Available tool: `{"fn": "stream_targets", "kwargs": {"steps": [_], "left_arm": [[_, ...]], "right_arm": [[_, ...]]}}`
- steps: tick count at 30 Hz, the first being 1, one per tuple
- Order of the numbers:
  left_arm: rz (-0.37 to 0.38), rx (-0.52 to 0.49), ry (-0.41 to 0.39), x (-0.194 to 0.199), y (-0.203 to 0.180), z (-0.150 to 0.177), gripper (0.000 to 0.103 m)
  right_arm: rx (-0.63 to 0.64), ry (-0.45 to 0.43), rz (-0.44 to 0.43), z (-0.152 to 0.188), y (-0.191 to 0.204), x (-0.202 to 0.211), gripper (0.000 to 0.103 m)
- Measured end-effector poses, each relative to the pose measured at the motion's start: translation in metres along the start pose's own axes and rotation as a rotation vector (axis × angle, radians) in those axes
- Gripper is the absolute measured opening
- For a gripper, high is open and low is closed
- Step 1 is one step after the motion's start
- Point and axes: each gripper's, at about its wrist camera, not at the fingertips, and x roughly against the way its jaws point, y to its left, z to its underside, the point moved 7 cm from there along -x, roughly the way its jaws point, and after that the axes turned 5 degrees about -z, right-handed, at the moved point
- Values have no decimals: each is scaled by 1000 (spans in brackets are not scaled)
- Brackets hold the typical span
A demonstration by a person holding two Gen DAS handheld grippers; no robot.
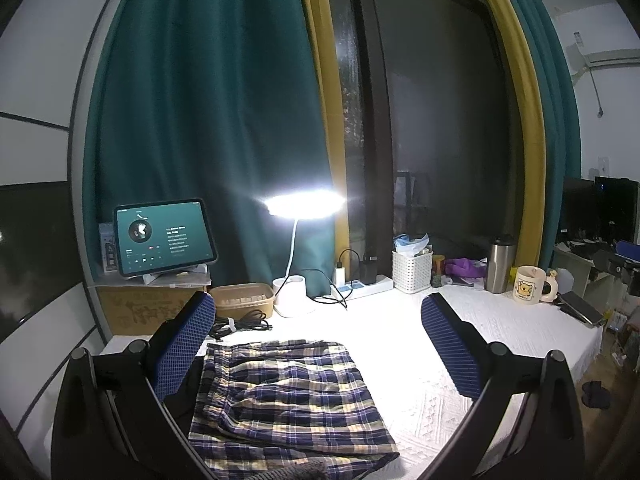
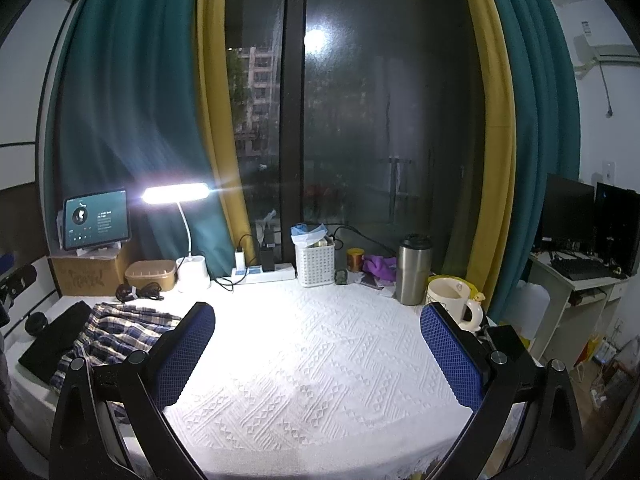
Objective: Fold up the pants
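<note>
Both grippers spread, empty; plaid pants flat, waistband left.

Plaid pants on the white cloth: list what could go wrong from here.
1. The plaid pants partly overlie a black garment, so a low pinch by the open left gripper could lift both.
2. The coiled black cable lies just behind the waistband and could snag.

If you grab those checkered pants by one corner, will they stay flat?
Probably not. The plaid pants lie in soft wrinkles, so they would likely droop and unfold. They look thin and light. The left gripper, open above them, might drag them across the white tablecloth.
</note>
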Motion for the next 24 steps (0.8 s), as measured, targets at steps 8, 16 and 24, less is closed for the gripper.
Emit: {"fn": "stream_targets", "kwargs": {"steps": [8,16,24], "left_arm": [[5,-3,3,-1,-2,0,102],[-1,-9,7,-2,-5,1,102],[-1,-12,10,-3,-4,1,102]], "right_arm": [[0,2,0,1,0,0,103],[0,3,-1,2,0,0,103],[0,3,-1,2,0,-1,103]]}}
